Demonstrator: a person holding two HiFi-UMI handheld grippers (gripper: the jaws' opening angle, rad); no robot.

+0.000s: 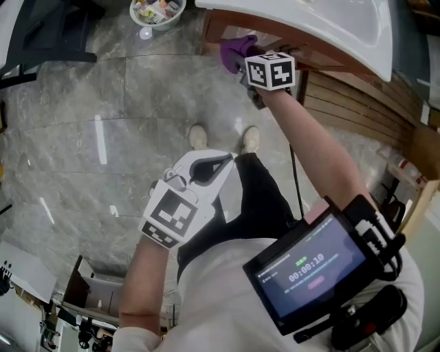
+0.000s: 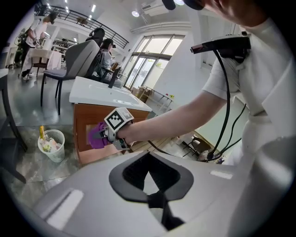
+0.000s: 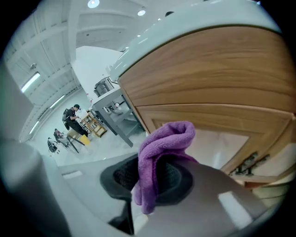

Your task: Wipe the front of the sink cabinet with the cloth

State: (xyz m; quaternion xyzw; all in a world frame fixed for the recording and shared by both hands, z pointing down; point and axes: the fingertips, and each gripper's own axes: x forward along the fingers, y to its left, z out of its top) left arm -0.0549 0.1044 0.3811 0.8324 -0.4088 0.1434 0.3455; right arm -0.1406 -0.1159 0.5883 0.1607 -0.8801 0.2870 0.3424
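A purple cloth (image 1: pixel 236 50) is bunched in my right gripper (image 1: pixel 242 60), which is shut on it and holds it against the wooden front of the sink cabinet (image 1: pixel 344 93), just under the white sink (image 1: pixel 330 24). In the right gripper view the cloth (image 3: pixel 166 143) sticks up out of the gripper (image 3: pixel 159 176) in front of a cabinet door panel (image 3: pixel 217 78). My left gripper (image 1: pixel 227 161) hangs low over the floor near the person's legs, shut and holding nothing. From the left gripper (image 2: pixel 150 185) I see the cloth (image 2: pixel 96 137) on the cabinet (image 2: pixel 83 121).
A white wastebasket (image 1: pixel 157 10) with rubbish stands on the marble floor left of the cabinet. The person's shoes (image 1: pixel 198 136) are in front of the cabinet. A screen device (image 1: pixel 306 271) with cables sits on the person's chest. Wooden slats (image 1: pixel 371 110) lie at right.
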